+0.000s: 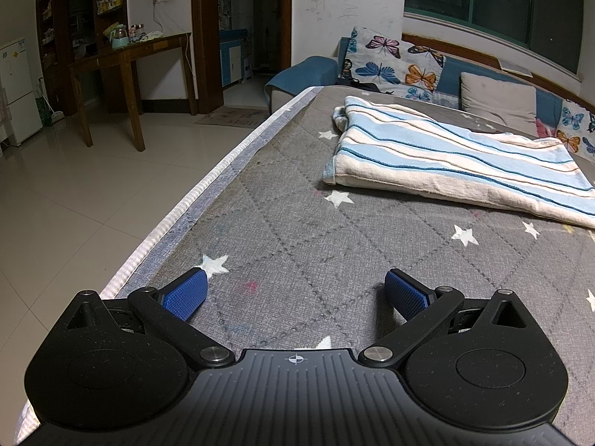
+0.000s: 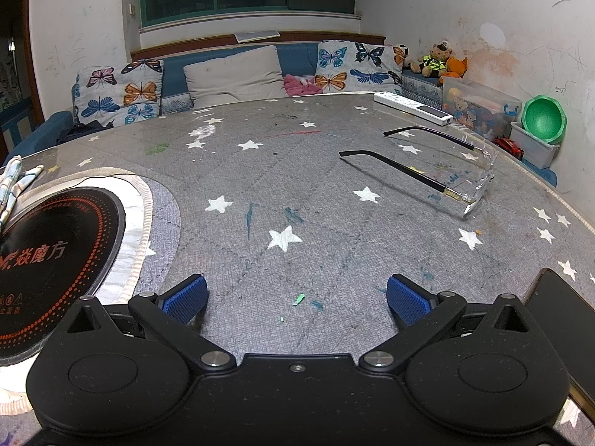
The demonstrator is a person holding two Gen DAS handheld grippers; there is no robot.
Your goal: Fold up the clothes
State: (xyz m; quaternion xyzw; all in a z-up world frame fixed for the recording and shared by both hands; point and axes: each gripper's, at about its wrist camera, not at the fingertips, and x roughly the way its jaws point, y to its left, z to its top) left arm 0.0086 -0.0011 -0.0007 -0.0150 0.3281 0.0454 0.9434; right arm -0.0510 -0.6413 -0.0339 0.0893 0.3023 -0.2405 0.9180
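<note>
Blue ribbed pads (image 1: 186, 293) on my left gripper (image 1: 295, 291) stand wide apart over the grey star-print table cover (image 1: 282, 230), holding nothing. Ahead and to its right lies one striped garment (image 1: 446, 156), already doubled over, its long axis running from near-right away to far-left across my line of approach, the nearest hem well apart from the fingertips. I judge the left hand the nearer one. My right gripper (image 2: 297, 293) is likewise spread and empty; from it only a scrap of striped cloth (image 2: 13, 182) shows far off to the left, beyond one round induction cooktop (image 2: 48, 256). Also ahead of the right gripper: one phone (image 2: 565, 327) close right, one pair of spectacles (image 2: 438, 167), one white remote (image 2: 412, 107) farthest.
</note>
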